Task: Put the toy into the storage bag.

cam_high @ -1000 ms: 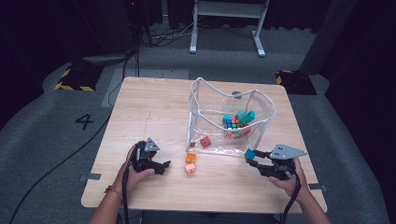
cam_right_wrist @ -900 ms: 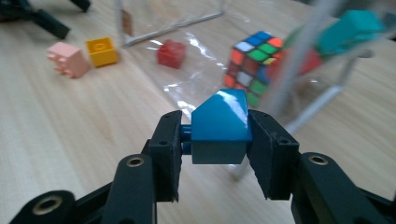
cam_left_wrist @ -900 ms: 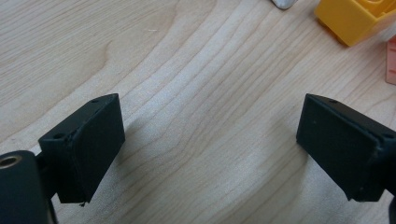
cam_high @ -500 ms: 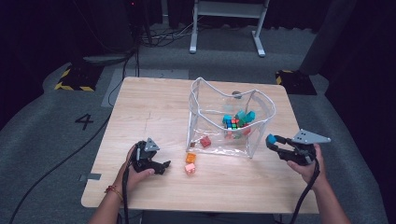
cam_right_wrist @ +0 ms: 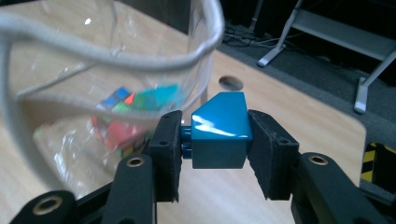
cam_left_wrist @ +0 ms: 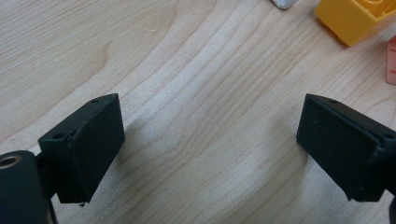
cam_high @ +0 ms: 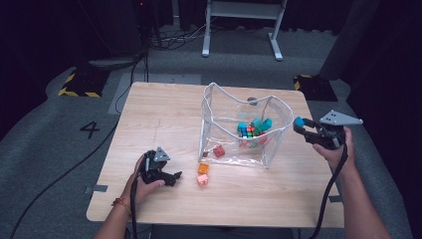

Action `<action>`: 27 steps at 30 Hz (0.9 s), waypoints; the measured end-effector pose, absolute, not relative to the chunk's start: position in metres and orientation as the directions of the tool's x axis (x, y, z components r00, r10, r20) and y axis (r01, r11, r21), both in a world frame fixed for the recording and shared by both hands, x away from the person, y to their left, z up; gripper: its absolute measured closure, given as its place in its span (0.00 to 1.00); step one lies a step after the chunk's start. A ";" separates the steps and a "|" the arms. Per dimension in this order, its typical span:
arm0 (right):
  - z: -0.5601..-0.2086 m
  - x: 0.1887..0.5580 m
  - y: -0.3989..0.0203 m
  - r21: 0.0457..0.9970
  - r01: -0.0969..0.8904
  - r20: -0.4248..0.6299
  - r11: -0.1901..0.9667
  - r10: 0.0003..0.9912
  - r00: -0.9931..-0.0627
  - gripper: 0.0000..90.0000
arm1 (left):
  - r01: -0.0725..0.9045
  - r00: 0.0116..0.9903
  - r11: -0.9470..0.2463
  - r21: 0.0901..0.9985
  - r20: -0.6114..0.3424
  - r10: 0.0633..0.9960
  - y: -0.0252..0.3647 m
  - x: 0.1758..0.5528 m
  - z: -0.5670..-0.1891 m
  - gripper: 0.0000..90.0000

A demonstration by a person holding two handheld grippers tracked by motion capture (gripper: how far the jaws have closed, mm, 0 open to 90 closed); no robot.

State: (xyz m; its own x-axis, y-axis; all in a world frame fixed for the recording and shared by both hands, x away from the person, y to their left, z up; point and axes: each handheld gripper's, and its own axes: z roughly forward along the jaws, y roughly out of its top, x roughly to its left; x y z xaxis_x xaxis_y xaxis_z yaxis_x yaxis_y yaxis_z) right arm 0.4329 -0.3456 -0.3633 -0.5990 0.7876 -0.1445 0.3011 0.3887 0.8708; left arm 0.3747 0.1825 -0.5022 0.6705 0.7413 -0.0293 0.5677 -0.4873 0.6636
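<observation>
The right gripper [cam_right_wrist: 215, 154] clamps a blue sloped brick [cam_right_wrist: 219, 130] between its jaws. At ten o'clock, a clear bag [cam_right_wrist: 112, 60] holds coloured bricks [cam_right_wrist: 135, 109] on the desk [cam_right_wrist: 299, 116].

Blk fingers [cam_left_wrist: 93, 149], grey plates, blk cables, red wristband [cam_high: 121, 203].

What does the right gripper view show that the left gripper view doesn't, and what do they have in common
The right gripper view shows the right gripper shut on a blue block, with the clear bag of mixed coloured blocks just beyond it and a dark floor past the table's edge. The left gripper view shows the left gripper open with nothing between its jaws, and a yellow block and a pink block lying ahead. Both show the wooden table.
</observation>
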 end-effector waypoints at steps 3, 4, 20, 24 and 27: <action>-0.349 0.446 -0.342 0.864 0.295 -0.175 0.407 0.794 -0.583 0.64 | 0.563 0.672 -0.489 0.666 -0.024 0.740 0.183 0.375 -0.502 0.09; -0.345 0.450 -0.342 0.869 0.297 -0.164 0.396 0.797 -0.581 0.64 | 0.565 0.672 -0.488 0.665 -0.027 0.740 0.183 0.375 -0.502 0.09; -0.294 0.481 -0.308 0.887 0.228 -0.184 0.402 0.760 -0.624 0.64 | 0.568 0.671 -0.487 0.664 -0.030 0.741 0.183 0.375 -0.502 0.09; -0.287 0.478 -0.297 0.894 0.219 -0.159 0.391 0.734 -0.660 0.64 | 0.568 0.671 -0.487 0.664 -0.030 0.741 0.183 0.375 -0.502 0.09; -0.286 0.476 -0.288 0.898 0.196 -0.149 0.394 0.693 -0.706 0.64 | 0.568 0.671 -0.487 0.663 -0.031 0.741 0.183 0.375 -0.502 0.09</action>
State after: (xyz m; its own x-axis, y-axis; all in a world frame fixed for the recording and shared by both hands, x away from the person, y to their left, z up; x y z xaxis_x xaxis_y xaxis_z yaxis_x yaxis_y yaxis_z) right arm 0.4765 -0.2883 -0.2856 -0.7056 0.6926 -0.1495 0.1963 0.3938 0.8980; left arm 0.3747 0.1825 -0.5022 0.6712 0.7406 -0.0305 0.5680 -0.4874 0.6632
